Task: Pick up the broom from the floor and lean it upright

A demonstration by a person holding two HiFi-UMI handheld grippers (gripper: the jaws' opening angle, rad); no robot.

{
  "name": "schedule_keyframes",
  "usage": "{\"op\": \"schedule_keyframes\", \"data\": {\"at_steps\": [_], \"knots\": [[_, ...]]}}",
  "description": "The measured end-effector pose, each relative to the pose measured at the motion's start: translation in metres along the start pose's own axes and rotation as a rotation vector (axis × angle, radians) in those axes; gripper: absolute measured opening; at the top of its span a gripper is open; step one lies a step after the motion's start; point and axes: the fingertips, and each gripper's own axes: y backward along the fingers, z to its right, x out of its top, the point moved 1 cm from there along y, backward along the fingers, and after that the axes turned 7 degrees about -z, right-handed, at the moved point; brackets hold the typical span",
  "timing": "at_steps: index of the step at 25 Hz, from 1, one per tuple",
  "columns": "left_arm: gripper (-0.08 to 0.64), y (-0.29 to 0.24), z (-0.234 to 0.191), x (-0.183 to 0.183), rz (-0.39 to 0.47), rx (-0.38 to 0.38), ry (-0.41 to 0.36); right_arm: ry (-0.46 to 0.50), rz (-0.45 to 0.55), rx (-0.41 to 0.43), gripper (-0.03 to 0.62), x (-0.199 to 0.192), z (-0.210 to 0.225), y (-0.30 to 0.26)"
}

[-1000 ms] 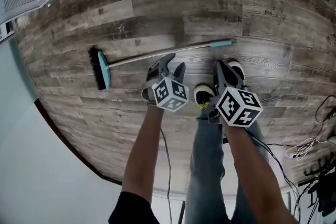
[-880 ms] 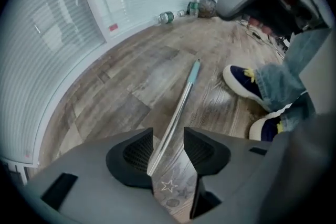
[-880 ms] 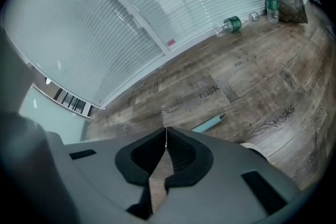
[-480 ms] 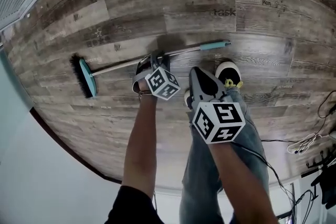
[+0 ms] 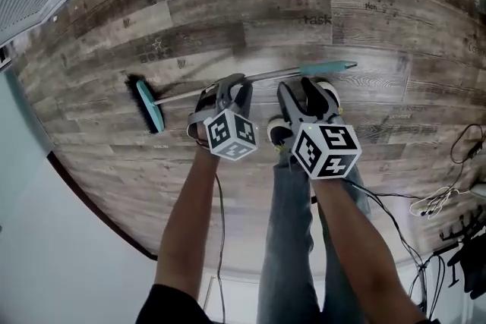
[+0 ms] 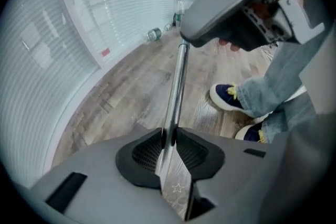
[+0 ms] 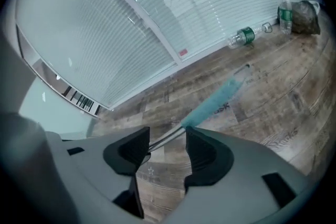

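Observation:
The broom lies along the wooden floor, its teal head at the left and its metal handle running right to a teal grip. My left gripper points steeply down at mid-handle. Its jaws have just been closing, and the pads now press on the metal handle; left gripper. My right gripper stands just to its right. Its jaws have just been opening and now stand wide around the handle below the teal grip, without pinching it; right gripper.
Plastic bottles and a crumpled bag lie along the blind-covered wall. The person's shoes stand right behind the handle. Loose cables trail over the floor at the right.
My left gripper came down over the handle and closed on it. My right gripper moved forward beside it and opened around the handle.

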Motion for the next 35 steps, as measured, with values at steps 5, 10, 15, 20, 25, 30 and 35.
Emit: {"op": "schedule_keyframes", "data": {"at_steps": [5,10,15,20,25,30,35], "knots": [[0.097,0.084,-0.003,0.050,0.099,0.030,0.069,-0.121,0.086,-0.054,0.207,0.065,-0.024,0.072],[0.087,0.162,-0.021,0.095,0.155,0.037,0.124,0.022,0.167,0.003,0.125,0.137,-0.081,0.131],[0.087,0.239,-0.058,0.149,0.261,0.030,0.276,0.248,0.244,0.071,0.103,0.216,-0.155,0.193],[0.087,0.302,-0.098,0.203,0.351,0.079,0.430,0.477,0.289,0.128,0.101,0.285,-0.210,0.245],[0.087,0.332,-0.145,0.241,0.432,0.113,0.503,0.638,0.313,0.164,0.100,0.338,-0.248,0.262],[0.087,0.333,-0.208,0.250,0.490,0.115,0.545,0.738,0.275,0.163,0.100,0.383,-0.280,0.230],[0.087,0.328,-0.271,0.244,0.516,0.080,0.583,0.765,0.249,0.154,0.100,0.427,-0.313,0.183]]}}
